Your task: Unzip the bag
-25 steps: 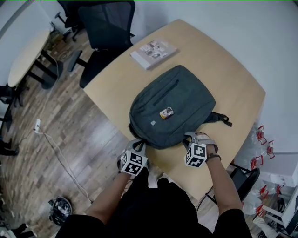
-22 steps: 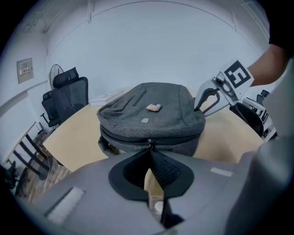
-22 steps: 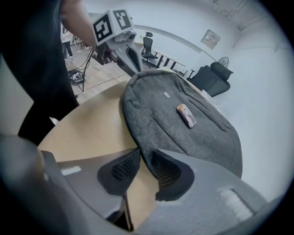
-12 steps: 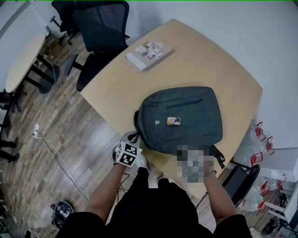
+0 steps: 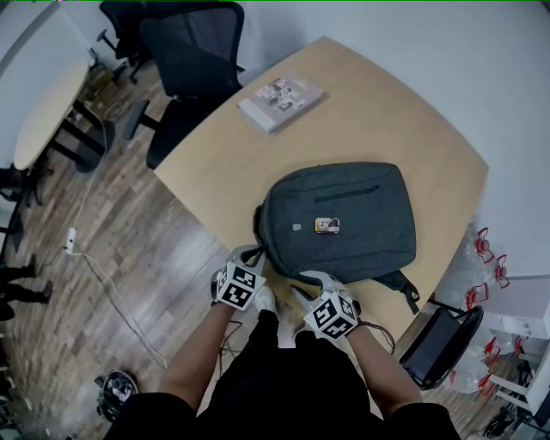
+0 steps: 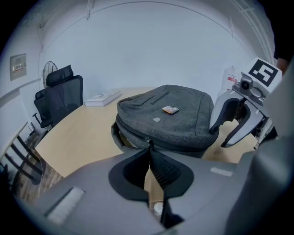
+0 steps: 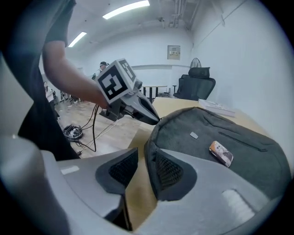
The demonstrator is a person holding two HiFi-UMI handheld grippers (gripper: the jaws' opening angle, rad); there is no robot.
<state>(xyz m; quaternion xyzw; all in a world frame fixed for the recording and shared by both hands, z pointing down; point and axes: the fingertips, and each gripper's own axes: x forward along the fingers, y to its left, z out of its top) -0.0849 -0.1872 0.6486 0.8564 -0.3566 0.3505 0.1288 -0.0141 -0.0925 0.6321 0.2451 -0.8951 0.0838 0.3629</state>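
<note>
Bag [image 5: 365, 245] newly crosswise on tan table [image 5: 387, 112]

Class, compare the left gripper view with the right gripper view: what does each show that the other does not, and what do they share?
Left only: the zipper pull pinched in the left gripper's shut fingers, and a wall switch plate. Right only: ceiling lights, cables on the floor. Both: the grey backpack, the card on it, the book, the office chair.

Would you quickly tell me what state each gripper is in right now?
Left gripper: closed on the zipper pull.
Right gripper: opening, edge of the bag between its jaws, ungripped.
</note>
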